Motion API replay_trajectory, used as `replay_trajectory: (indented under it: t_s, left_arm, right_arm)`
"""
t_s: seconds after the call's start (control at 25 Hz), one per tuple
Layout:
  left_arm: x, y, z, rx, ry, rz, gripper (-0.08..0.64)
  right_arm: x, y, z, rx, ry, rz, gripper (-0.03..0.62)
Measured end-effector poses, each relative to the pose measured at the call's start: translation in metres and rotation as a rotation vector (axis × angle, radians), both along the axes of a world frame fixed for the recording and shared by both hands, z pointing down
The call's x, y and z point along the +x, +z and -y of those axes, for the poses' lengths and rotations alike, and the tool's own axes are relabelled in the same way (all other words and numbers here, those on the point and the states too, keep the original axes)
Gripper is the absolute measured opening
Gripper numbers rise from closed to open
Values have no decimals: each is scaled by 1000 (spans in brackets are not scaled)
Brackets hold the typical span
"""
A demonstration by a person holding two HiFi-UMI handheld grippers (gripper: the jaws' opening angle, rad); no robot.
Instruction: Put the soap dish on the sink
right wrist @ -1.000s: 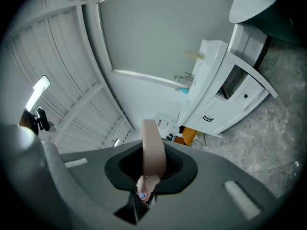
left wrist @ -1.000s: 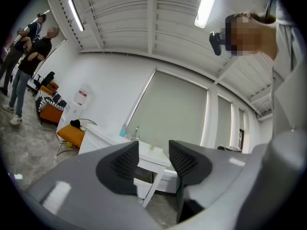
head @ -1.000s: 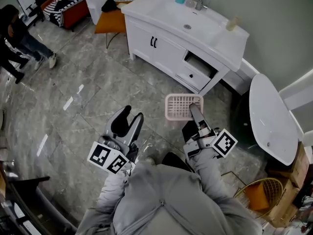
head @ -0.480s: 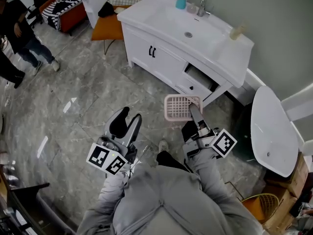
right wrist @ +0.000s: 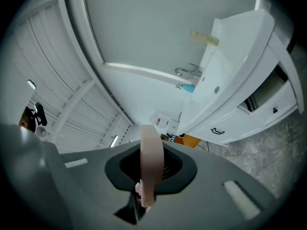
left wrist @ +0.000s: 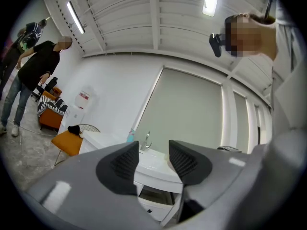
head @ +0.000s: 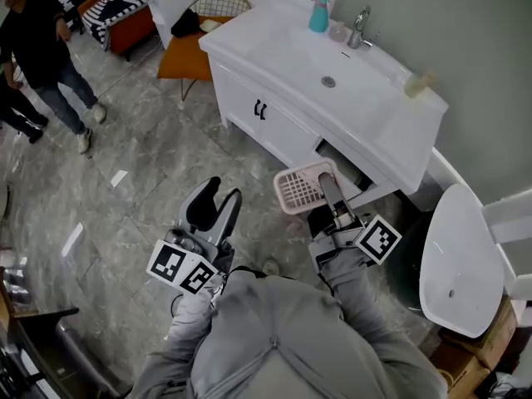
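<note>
The pink slotted soap dish (head: 303, 186) hangs in the air in front of the white vanity, below the sink (head: 332, 71) top and beside the half-open drawer (head: 353, 175). My right gripper (head: 326, 181) is shut on its near edge. In the right gripper view the soap dish (right wrist: 151, 164) shows edge-on between the dark jaws, with the sink (right wrist: 225, 75) beyond it. My left gripper (head: 214, 196) is lower left of the dish, over the floor, open and empty. In the left gripper view its jaws (left wrist: 153, 158) stand apart and frame the sink (left wrist: 153, 161) far ahead.
A blue spray bottle (head: 319, 13), a faucet (head: 360, 23) and a small bottle (head: 418, 82) stand along the back of the sink top. An orange chair (head: 193, 40) sits left of the vanity, a white round table (head: 457, 256) to its right. A person (head: 46, 52) stands far left.
Both grippers have travelled toward the vanity, which now looks nearer and larger. The soap dish stays in my right gripper. The person at far left has stepped closer.
</note>
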State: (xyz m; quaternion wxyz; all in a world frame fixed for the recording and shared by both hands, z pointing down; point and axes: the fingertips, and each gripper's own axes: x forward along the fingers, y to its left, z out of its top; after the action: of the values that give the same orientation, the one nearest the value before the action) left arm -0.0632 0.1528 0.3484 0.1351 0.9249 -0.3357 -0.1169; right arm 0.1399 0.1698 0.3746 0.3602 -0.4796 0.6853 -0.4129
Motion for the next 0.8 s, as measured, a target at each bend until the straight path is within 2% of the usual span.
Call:
replay_trajectory:
  t_s: [0.44, 0.8]
  left_arm:
    - [23, 10, 100, -17, -10, 8, 210]
    - [30, 8, 249, 0, 59, 14, 210]
  right_arm:
    - [21, 12, 106, -24, -6, 21, 25]
    - [35, 14, 237, -30, 82, 10, 25]
